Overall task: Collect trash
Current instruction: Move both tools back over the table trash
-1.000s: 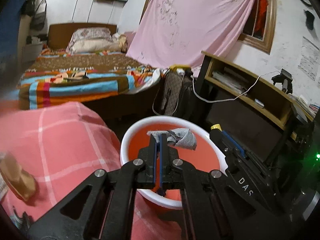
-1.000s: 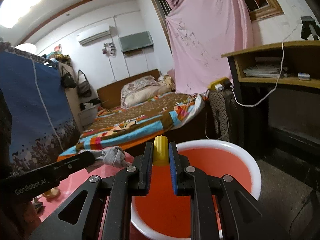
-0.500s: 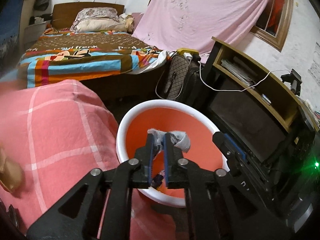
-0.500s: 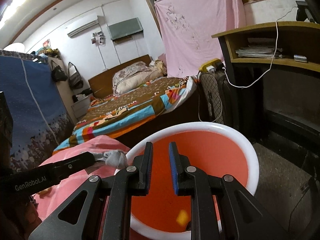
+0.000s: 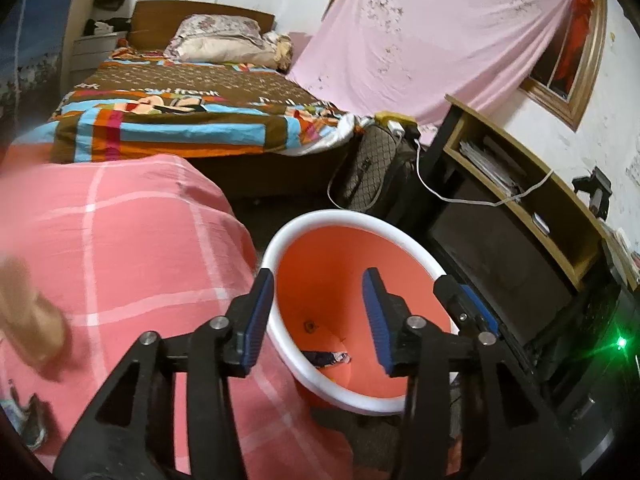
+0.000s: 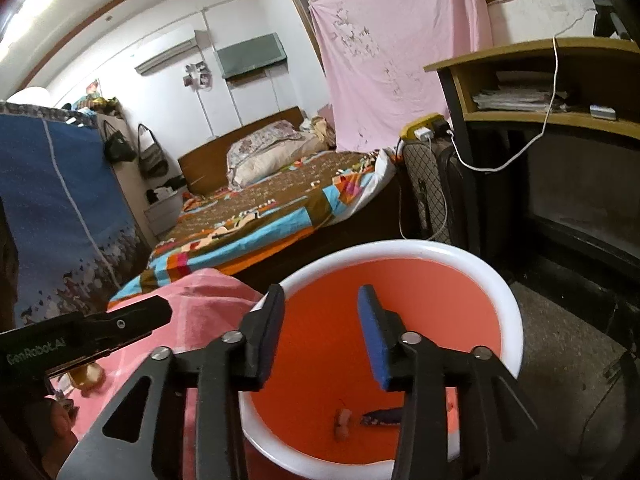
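"GenRobot.AI" is showing in white on the left hand-held gripper (image 6: 160, 312), reaching in at the right wrist view's left edge. Both hand-held grippers are hanging over the orange bin (image 5: 276, 240), their jaws having just been opening, nothing between them. The right hand-held gripper (image 6: 320, 336) is standing part open. The left wrist view is showing a dark wrapper (image 5: 326, 358) on the bin's floor; only the right view is showing a pale scrap (image 6: 343, 424) beside it
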A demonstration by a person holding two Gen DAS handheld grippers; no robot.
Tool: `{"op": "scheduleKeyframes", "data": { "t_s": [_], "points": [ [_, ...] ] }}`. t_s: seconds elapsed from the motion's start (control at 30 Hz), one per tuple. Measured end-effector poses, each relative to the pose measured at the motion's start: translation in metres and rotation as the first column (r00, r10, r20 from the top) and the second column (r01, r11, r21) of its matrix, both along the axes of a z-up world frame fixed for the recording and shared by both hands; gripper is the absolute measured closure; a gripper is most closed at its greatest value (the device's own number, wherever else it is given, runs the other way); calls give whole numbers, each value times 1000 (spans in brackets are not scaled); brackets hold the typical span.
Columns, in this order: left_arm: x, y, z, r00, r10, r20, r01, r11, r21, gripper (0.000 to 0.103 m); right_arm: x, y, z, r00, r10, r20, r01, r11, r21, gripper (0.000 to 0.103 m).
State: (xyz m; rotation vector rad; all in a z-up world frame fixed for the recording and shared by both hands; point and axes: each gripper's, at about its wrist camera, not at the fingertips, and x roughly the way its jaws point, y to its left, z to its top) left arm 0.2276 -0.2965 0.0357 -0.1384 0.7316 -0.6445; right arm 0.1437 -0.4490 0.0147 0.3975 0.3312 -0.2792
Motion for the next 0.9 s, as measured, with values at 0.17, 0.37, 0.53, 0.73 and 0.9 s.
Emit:
{"op": "scheduleKeyframes", "data": {
  "t_s": [0.17, 0.37, 0.53, 0.73, 0.9],
  "points": [
    [-9, 28, 13, 995, 77, 60, -76, 997, -26, 57, -6, 9, 11, 997, 13, 71, -12, 1000, -24, 58],
    [-30, 76, 30, 959, 209, 189, -204, 978, -47, 34, -15, 31, 27, 981, 55, 185, -42, 996, -75, 20],
    [-44, 121, 36, 911, 311, 272, -302, 950, -73, 12, -23, 58, 42, 958, 118, 260, -84, 987, -140, 13],
    [-67, 176, 42, 819, 451, 355, -435, 891, -128, 13, -31, 94, 52, 917, 216, 337, -154, 968, -200, 0],
    [-84, 211, 42, 762, 510, 399, -496, 856, -146, 13, -38, 127, 61, 867, 310, 389, -218, 940, -264, 0]
  ]
}}
